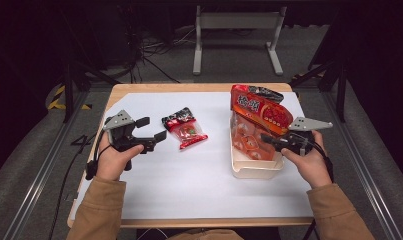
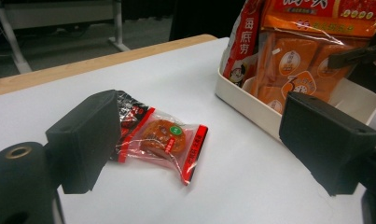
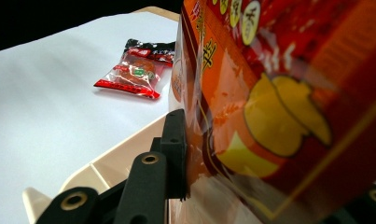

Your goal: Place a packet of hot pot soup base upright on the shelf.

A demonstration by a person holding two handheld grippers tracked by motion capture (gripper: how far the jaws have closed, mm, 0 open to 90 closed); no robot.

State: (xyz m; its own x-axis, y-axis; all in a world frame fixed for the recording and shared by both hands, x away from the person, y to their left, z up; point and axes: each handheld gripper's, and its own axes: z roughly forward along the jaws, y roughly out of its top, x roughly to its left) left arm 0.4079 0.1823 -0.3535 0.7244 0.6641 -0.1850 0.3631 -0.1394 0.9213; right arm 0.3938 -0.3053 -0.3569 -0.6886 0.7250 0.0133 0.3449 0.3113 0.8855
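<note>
Right gripper [image 1: 269, 141] clamped on big crinkly orange-red snack bag [image 1: 259, 117] over cream plastic tub [image 1: 254, 170]: light, slippery film, best pinched at edge. Left gripper [image 1: 154, 129] wide open, empty.

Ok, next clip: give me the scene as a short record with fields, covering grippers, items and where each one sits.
surface: white sheet on a wooden table
left gripper: jaws open, nothing between them, aimed at the small snack packet
small snack packet: flat on the sheet, red and black ends, clear middle
right gripper: shut on the large orange snack bag
large orange snack bag: standing in the tray
tray: cream, at the right
</note>
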